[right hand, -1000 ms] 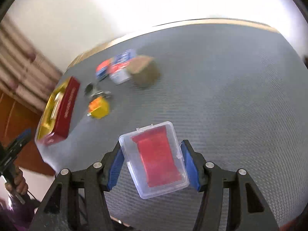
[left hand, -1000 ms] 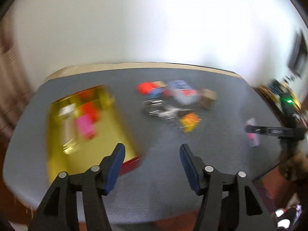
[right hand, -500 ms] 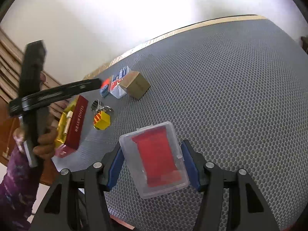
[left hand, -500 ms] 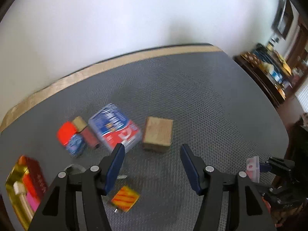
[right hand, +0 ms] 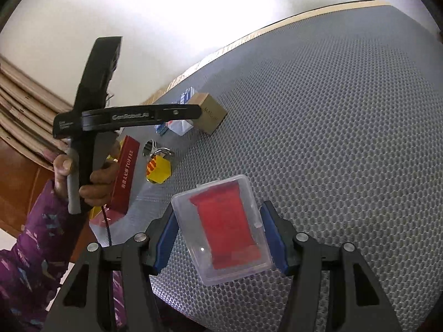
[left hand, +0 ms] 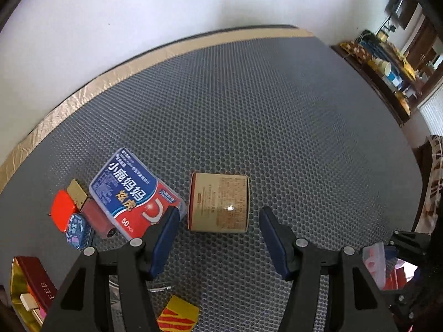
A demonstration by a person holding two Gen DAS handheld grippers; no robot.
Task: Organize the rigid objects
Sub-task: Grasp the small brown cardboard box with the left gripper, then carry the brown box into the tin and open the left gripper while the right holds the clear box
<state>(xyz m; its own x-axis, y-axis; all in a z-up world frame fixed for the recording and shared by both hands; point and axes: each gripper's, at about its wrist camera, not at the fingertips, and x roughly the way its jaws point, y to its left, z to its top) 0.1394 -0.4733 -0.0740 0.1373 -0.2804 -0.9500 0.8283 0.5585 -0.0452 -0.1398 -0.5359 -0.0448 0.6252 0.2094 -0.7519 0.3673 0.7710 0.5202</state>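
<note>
Left gripper [left hand: 217, 238] hangs open over the tan cardboard box [left hand: 219, 202] on the grey mesh mat [left hand: 277, 127] (right gripper [right hand: 218, 238] clamps the clear plastic case with red insert [right hand: 224, 228]): centre it, drop straight, avoid the blue-and-red floss box [left hand: 133, 191].
</note>
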